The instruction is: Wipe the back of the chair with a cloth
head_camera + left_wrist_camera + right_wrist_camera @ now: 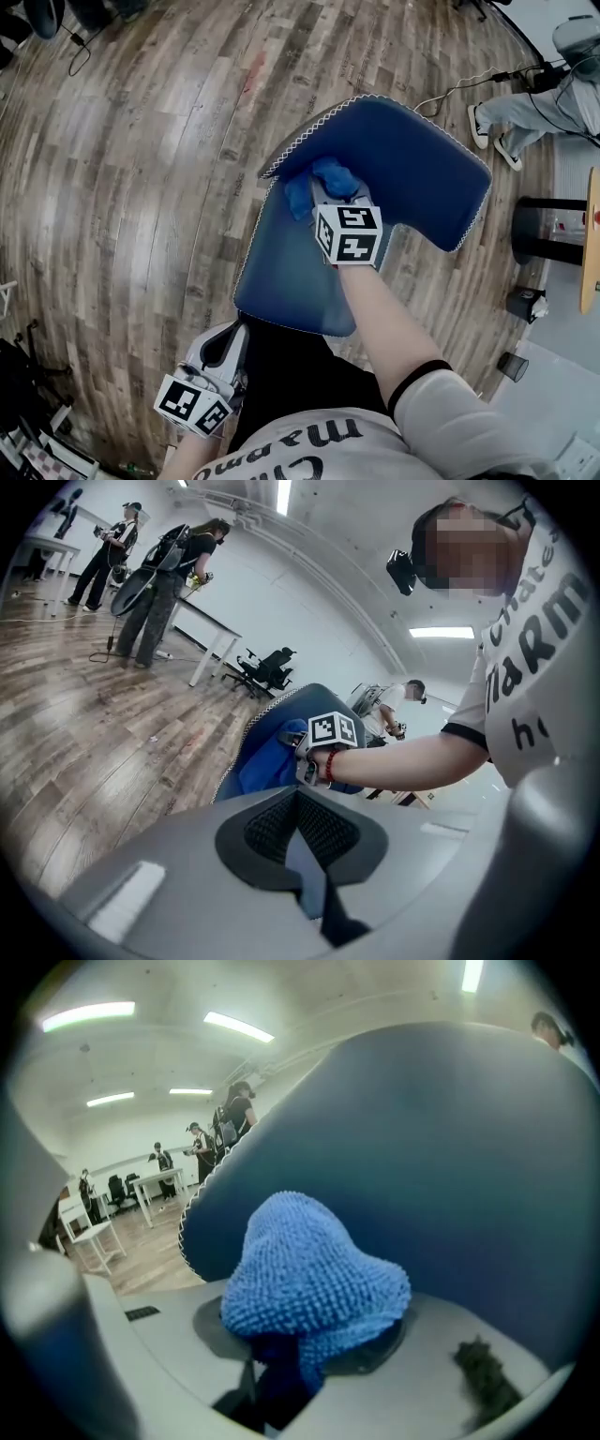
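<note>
Right hand-held gripper (281, 1365) on cloth (314, 1283)

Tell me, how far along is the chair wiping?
Done: the cloth is picked up, clamped in the right gripper. In hand: that gripper holds it against the blue chair, near the bend in its padding. Left: no wiped or unwiped patches show, so the remaining share cannot be judged. The left gripper is shut and empty at the person's side.
</note>
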